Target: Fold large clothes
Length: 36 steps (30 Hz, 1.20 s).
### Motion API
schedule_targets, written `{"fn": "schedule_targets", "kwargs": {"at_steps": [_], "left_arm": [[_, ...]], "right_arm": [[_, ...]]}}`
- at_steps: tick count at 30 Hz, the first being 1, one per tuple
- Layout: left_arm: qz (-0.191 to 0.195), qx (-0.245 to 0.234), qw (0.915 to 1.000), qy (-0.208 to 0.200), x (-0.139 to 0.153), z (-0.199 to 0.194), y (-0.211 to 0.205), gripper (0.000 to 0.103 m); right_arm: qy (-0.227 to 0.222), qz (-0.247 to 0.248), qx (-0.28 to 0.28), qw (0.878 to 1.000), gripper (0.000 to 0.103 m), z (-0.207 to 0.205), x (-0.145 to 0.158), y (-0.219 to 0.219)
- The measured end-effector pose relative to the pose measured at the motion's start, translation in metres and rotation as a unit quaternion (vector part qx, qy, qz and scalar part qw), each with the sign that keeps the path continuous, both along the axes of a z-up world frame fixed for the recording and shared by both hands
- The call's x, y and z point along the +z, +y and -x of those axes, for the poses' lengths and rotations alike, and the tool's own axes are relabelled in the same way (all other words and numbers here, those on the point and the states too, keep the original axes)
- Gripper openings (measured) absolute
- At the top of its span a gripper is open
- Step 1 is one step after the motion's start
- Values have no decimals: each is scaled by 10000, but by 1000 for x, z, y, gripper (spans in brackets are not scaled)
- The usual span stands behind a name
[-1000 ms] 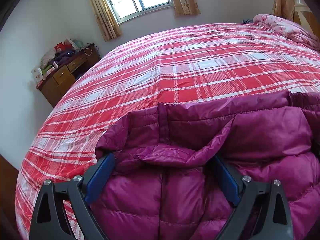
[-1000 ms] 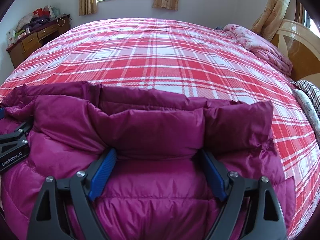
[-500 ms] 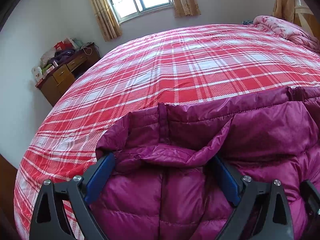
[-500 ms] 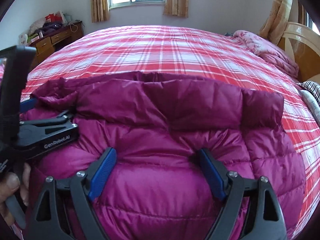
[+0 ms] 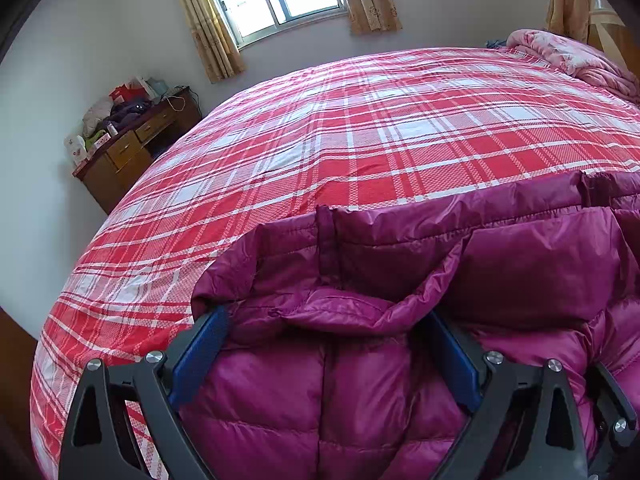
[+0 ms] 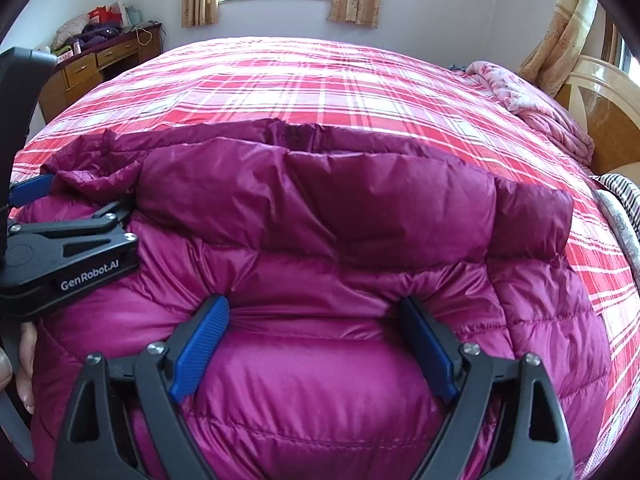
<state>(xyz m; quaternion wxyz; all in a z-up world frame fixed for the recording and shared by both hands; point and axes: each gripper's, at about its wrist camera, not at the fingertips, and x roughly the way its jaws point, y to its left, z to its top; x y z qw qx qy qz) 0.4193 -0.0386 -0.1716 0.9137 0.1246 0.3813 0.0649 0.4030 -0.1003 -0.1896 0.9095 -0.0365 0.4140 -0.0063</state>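
A magenta puffer jacket [image 5: 520, 272] lies on the bed, with a layer folded over along its far edge [image 6: 360, 208]. My left gripper [image 5: 324, 320] rests on the jacket's left end. Its jaws stand wide with a puffy fold bulging between the blue pads. My right gripper [image 6: 314, 308] presses on the quilted middle. Its jaws are opening, with jacket fabric between them and no pinch on it. In the right wrist view the left gripper [image 6: 72, 200] shows side-on at the left edge, close by.
The bed [image 5: 400, 128] has a red plaid cover that stretches away beyond the jacket. A pink quilt [image 6: 540, 108] and a wooden headboard [image 6: 600, 108] are at the right. A cluttered wooden desk [image 5: 128, 152] stands by the far left wall. A hand [image 6: 24, 360] holds the left gripper.
The right gripper has slid left along the jacket, bringing the left gripper into its view, and the folded edge now sits farther ahead of it. The left gripper has not moved.
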Motion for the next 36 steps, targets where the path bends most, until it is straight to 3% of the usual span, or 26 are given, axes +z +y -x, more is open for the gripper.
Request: {"fn": "schedule_targets", "kwargs": {"at_steps": [4, 7, 10, 14, 19, 26, 28, 30, 31, 33, 36], "left_arm": [[5, -4, 10000, 32, 1, 0, 0, 97], [212, 44, 9996, 178, 6, 7, 11, 97], [541, 152, 9983, 155, 23, 35, 30, 97], [850, 79, 9963, -130, 40, 96, 65, 97], [1312, 229, 9911, -89, 26, 157, 111, 97], [2039, 170, 9788, 125, 3, 177, 116, 97], [2237, 75, 9744, 220, -3, 178, 111, 86], [2137, 38, 9768, 98, -5, 179, 105, 77], [2113, -48, 9774, 67, -5, 180, 101, 58], [2203, -179, 9752, 125, -2, 181, 96, 42], [1980, -455, 9791, 94, 7, 185, 82, 14]], "right_arm": [[-6, 1, -16, 10000, 89, 0, -1, 0], [3, 35, -4, 10000, 89, 0, 0, 1], [43, -53, 98, 9999, 89, 9, 10, -3], [-361, -114, 233, 9990, 91, 63, 38, -10], [-583, -41, 169, 9981, 93, 125, 36, -18], [-458, -105, 113, 9988, 93, 141, 8, -17], [-474, 76, 106, 9988, 94, 139, -2, -15], [-566, 291, 144, 9979, 96, 142, -7, -11], [-579, 256, 120, 9979, 96, 142, -8, -12], [-578, 196, 107, 9981, 97, 142, -9, -14], [-587, 160, 109, 9981, 97, 142, -9, -15]]}}
